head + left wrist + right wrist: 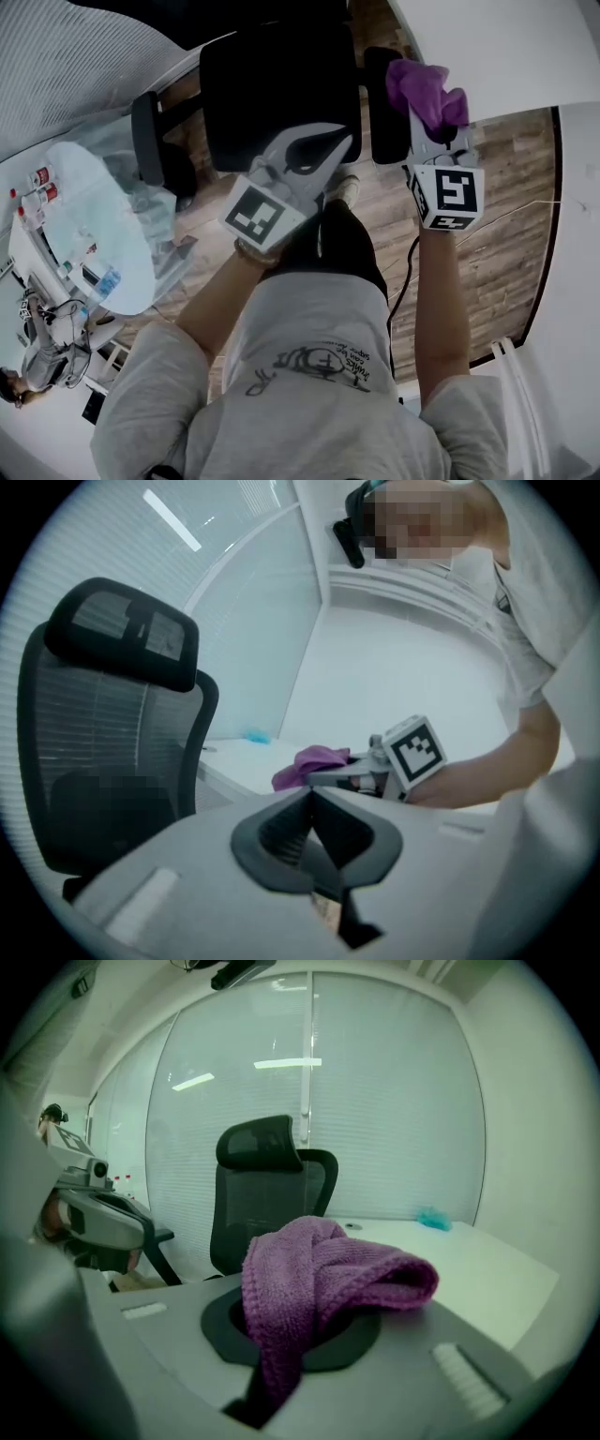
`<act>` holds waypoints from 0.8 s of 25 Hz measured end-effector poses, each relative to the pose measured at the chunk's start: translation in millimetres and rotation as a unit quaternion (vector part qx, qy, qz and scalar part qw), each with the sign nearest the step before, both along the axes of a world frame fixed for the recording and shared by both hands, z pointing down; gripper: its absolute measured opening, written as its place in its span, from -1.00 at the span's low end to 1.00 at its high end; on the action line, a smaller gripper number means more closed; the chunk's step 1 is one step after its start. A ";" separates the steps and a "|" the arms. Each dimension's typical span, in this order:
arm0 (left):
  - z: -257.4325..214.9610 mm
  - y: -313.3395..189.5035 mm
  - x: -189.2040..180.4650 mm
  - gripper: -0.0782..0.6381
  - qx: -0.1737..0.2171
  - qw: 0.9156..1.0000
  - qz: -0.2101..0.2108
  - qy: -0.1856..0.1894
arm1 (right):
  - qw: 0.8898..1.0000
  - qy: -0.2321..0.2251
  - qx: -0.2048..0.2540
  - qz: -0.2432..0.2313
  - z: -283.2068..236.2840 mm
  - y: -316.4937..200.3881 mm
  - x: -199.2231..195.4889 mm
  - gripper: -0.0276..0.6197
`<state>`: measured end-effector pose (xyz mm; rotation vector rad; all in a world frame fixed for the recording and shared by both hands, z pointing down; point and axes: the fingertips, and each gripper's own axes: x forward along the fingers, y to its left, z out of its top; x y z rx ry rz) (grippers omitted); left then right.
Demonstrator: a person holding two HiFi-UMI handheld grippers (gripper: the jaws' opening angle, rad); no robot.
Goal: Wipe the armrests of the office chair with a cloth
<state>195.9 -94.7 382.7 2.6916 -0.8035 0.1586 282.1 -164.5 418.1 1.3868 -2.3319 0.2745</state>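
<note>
Cloth (424,86), purple, bunched; right tongs (436,127) clamped on it. One end hangs down between the jaws, the rest flops over their top. In head view the cloth sits over the chair (281,84) armrest (378,131) on the person's right; contact cannot be told. Left tongs (312,829) closed, nothing between them, held over the seat's front edge. Other armrest (145,136) well apart from both tongs. Chair stands on wood floor (487,216) near the white worktop (487,47).
</note>
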 end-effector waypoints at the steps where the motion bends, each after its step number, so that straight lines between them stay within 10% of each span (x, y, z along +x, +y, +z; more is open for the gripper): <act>1: -11.6 -0.7 2.2 -0.78 0.004 1.000 0.000 0.003 | 1.000 -0.004 0.006 0.003 -14.3 4.8 1.7 -0.82; 20: -209.8 26.3 31.0 -0.78 0.081 0.996 -0.010 0.024 | 0.994 -0.026 0.107 0.016 -238.1 103.2 21.9 -0.82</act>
